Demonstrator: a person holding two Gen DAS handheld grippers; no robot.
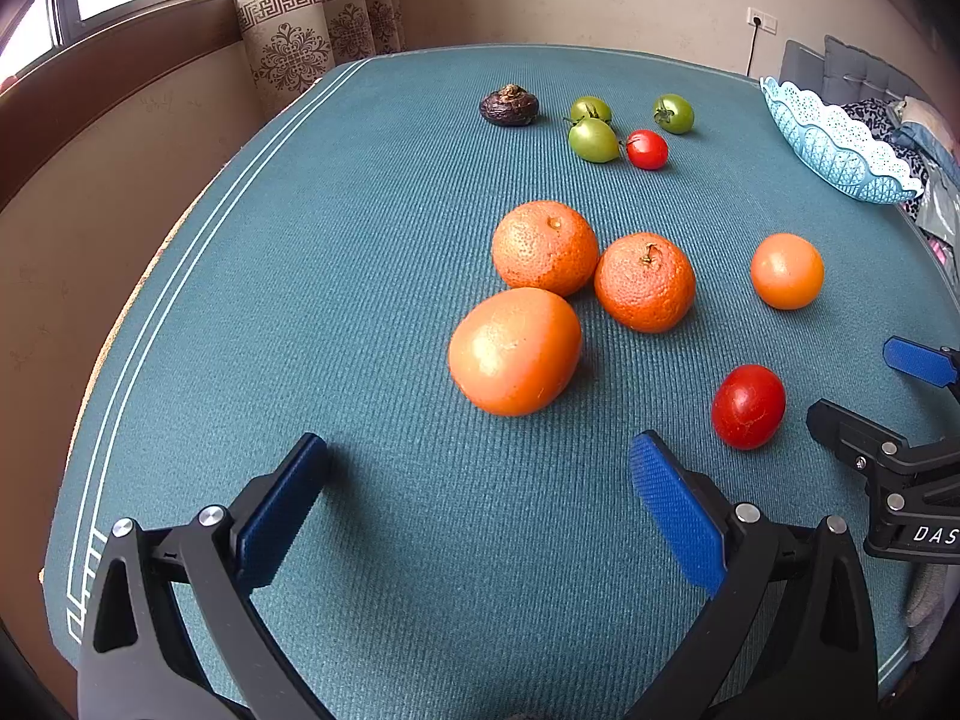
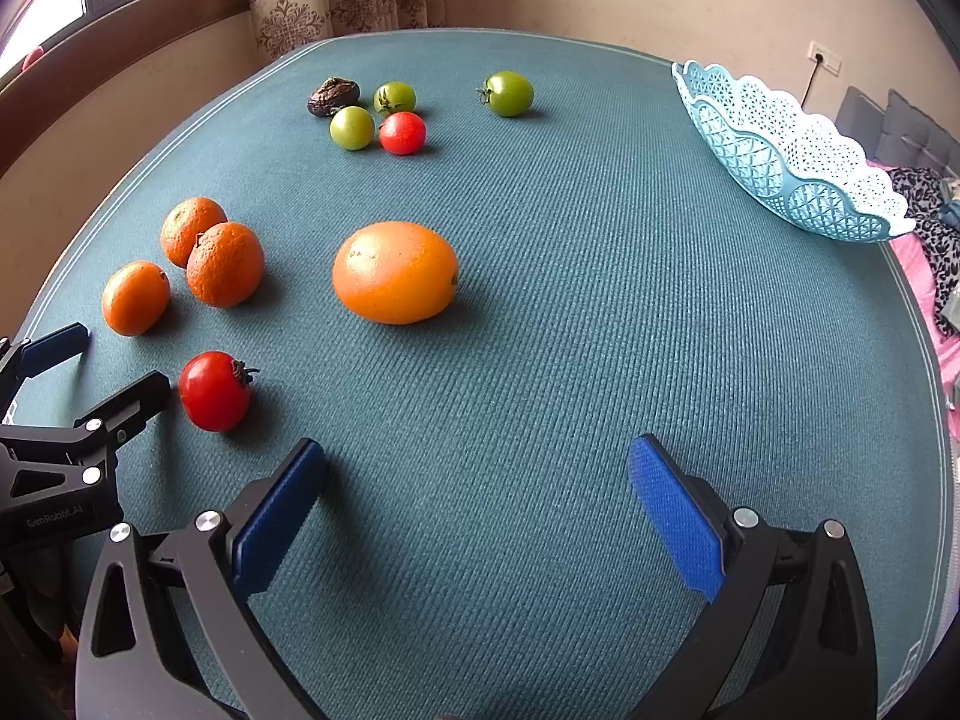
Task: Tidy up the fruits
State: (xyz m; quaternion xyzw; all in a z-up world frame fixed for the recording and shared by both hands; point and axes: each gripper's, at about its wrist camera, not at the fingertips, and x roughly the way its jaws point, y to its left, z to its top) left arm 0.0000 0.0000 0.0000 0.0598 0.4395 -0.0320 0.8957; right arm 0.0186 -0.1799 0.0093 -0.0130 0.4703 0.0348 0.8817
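Fruits lie loose on a teal table mat [image 1: 360, 300]. A large orange fruit [image 1: 515, 351] sits just ahead of my open, empty left gripper [image 1: 480, 462], with two rough tangerines [image 1: 545, 247] [image 1: 644, 282] behind it. A smooth orange fruit [image 2: 395, 272] lies ahead of my open, empty right gripper [image 2: 477, 468]. A red tomato [image 2: 214, 390] lies between the two grippers. At the far side are three green tomatoes [image 2: 508, 93], a small red tomato [image 2: 402, 132] and a dark wrinkled fruit [image 2: 333, 96]. A light blue lattice basket [image 2: 786, 162] stands tilted at the far right edge.
The mat [image 2: 540, 360] ends at a wall with a window and curtain on the left and back. Cloth and cushions [image 2: 924, 192] lie past the right edge behind the basket. The right gripper [image 1: 864, 402] shows at the right of the left wrist view.
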